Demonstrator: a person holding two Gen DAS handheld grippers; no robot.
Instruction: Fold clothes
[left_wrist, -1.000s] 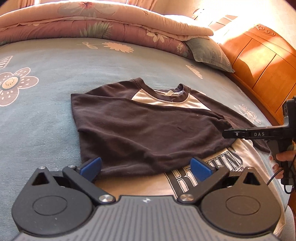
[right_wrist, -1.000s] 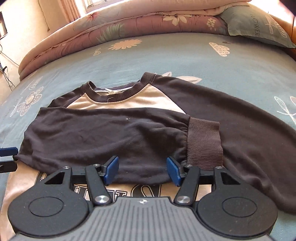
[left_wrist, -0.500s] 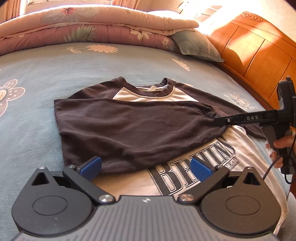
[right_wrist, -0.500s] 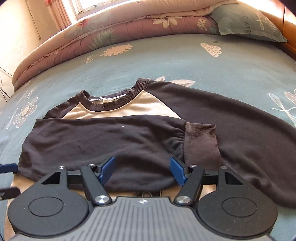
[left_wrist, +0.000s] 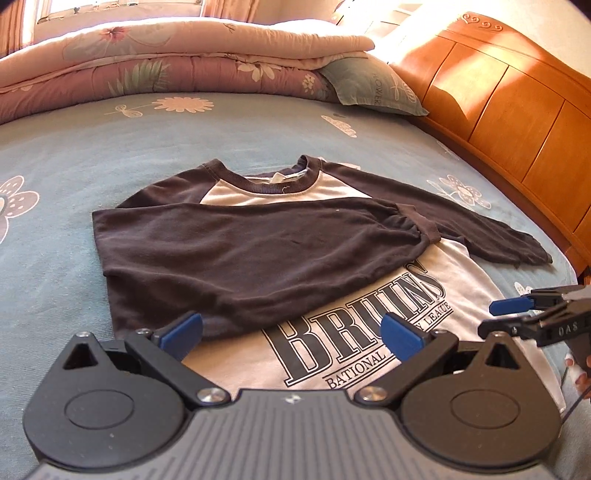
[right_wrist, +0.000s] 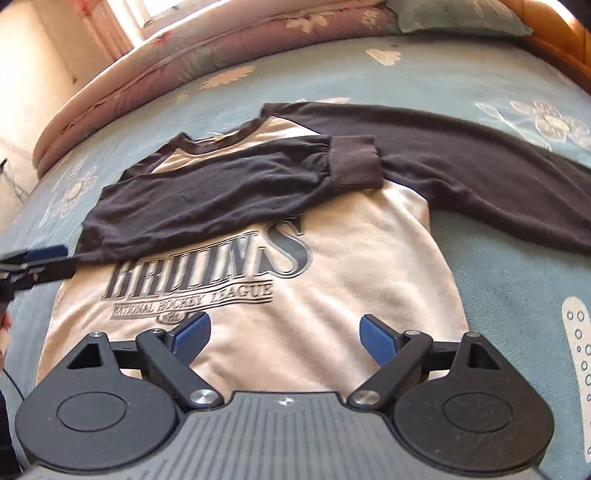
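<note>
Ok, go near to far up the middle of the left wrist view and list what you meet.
Left gripper → white shirt front with the print → dark sleeve folded across it → collar → blue bedsheet → folded quilt.

A cream sweatshirt (right_wrist: 332, 236) with dark brown sleeves and collar lies flat, print up, on the bed; 1 sleeve (right_wrist: 207, 199) is folded across the chest, the other apparently stretched out sideways

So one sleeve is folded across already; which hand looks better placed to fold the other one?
Probably the right. The unfolded sleeve stretches out on the right claw's side, its jaws opening and empty. The left claw sits by the folded sleeve.
</note>
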